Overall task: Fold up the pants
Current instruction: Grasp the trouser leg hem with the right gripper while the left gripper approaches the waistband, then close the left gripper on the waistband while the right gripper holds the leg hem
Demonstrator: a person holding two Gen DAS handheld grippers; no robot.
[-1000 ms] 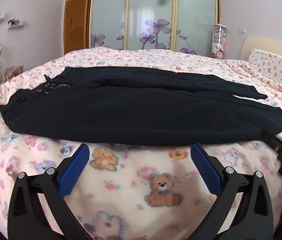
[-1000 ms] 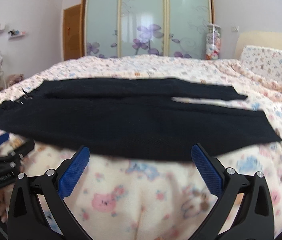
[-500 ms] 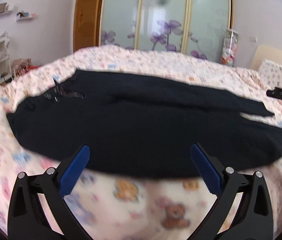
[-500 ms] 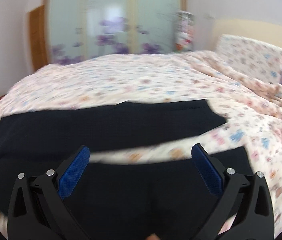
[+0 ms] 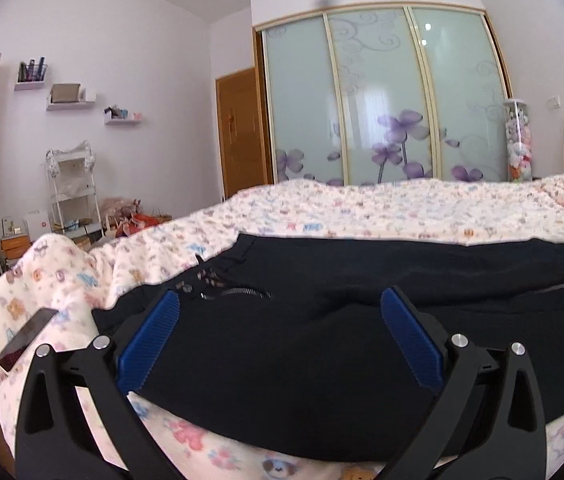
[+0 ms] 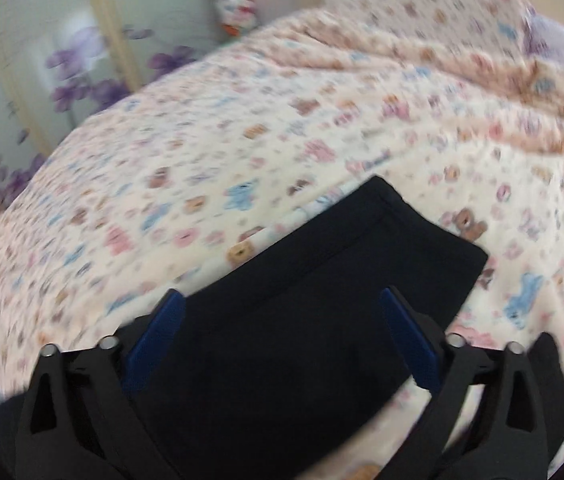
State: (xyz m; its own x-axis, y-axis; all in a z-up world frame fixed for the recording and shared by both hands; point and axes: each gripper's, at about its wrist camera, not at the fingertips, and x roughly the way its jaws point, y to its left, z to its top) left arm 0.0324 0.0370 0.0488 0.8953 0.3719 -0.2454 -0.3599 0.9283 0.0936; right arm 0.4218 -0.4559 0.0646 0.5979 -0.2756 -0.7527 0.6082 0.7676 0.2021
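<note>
My left gripper (image 5: 278, 332), jaws apart, hovers over the waist of the black fabric pants (image 5: 321, 344); my right gripper (image 6: 282, 336), also apart, over the leg hem

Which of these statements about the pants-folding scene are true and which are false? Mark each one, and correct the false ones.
1. The pants are black. True.
2. The pants lie on a bare wooden floor. False: they lie on a bed cover printed with small bears.
3. The left claw is open, with its blue pads wide apart over the waist end near the zipper. True.
4. The right claw is shut on a pant leg. False: it is open, with its pads apart over the leg end by the hem.
5. A phone lies on the cover to the left of the pants. True.
6. The wardrobe doors carry red stripes. False: they are frosted, with purple flowers.
</note>
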